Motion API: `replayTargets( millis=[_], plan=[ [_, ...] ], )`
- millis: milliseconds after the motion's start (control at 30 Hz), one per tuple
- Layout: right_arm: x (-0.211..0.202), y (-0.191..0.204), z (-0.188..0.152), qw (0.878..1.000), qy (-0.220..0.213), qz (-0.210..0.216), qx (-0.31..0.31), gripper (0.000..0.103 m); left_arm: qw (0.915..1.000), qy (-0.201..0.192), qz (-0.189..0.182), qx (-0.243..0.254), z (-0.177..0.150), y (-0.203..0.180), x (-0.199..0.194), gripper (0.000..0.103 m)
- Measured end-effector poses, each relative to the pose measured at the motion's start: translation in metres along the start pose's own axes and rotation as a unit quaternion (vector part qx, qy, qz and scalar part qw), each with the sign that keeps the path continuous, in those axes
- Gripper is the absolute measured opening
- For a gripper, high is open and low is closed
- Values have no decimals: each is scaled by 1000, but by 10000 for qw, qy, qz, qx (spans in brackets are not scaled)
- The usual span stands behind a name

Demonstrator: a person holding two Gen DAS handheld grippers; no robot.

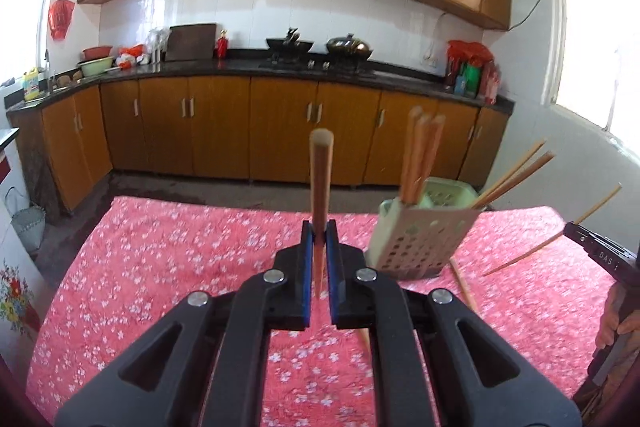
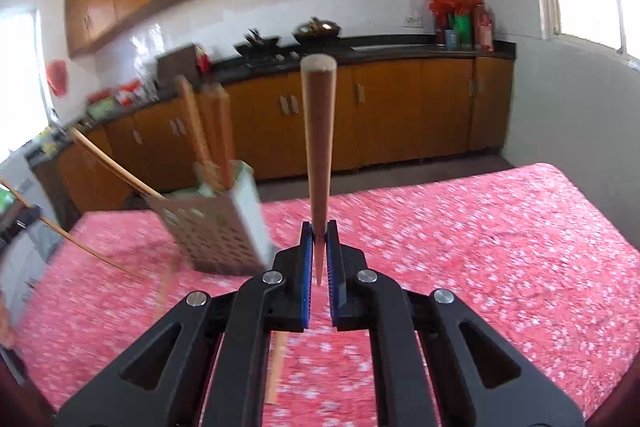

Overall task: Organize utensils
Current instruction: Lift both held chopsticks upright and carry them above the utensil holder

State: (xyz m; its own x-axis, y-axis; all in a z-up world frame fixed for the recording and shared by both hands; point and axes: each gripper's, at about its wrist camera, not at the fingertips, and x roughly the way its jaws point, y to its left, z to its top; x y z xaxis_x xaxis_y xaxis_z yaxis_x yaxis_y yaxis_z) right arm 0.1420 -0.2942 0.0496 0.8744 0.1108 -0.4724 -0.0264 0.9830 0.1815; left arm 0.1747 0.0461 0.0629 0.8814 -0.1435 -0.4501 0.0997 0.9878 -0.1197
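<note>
My left gripper (image 1: 319, 233) is shut on a wooden chopstick (image 1: 321, 179) that points up and away, above the pink floral tablecloth. My right gripper (image 2: 319, 231) is shut on another wooden chopstick (image 2: 318, 147); it also shows at the right edge of the left wrist view (image 1: 568, 227) with its chopstick (image 1: 560, 235). A pale green perforated utensil holder (image 1: 420, 239) stands right of the left gripper with several chopsticks (image 1: 420, 155) in it; it also shows in the right wrist view (image 2: 218, 227), left of the right gripper. A loose chopstick (image 1: 466, 287) lies on the cloth by the holder.
The table with the pink floral cloth (image 1: 160, 259) fills the foreground; its far edge faces brown kitchen cabinets (image 1: 224, 131). Another loose chopstick (image 2: 276, 367) lies on the cloth under the right gripper. A person's hand (image 1: 616, 323) is at the right edge.
</note>
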Motion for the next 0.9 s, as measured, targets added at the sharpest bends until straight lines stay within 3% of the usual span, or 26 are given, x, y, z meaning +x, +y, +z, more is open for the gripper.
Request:
replayTargets(
  millis=[133,300,433,600,900],
  plan=[
    [-34,18,33,9971,-289,699,61,7,9991,-178,-379,0,21,-15,-20,8],
    [-63,46,71,9900,-712,1205,-157,7,9951,-382,-912,22,48,-39,-38,8],
    [-52,60,89,9911,-880,957,-277,7,9923,-762,-975,9,69,-59,-43,8],
    [-5,69,97,9969,-335,665,-251,7,9911,-1010,-849,-166,88,-77,-25,8],
    [41,82,95,9981,238,429,-371,8,9971,-408,-631,-88,80,-84,37,8]
  ],
)
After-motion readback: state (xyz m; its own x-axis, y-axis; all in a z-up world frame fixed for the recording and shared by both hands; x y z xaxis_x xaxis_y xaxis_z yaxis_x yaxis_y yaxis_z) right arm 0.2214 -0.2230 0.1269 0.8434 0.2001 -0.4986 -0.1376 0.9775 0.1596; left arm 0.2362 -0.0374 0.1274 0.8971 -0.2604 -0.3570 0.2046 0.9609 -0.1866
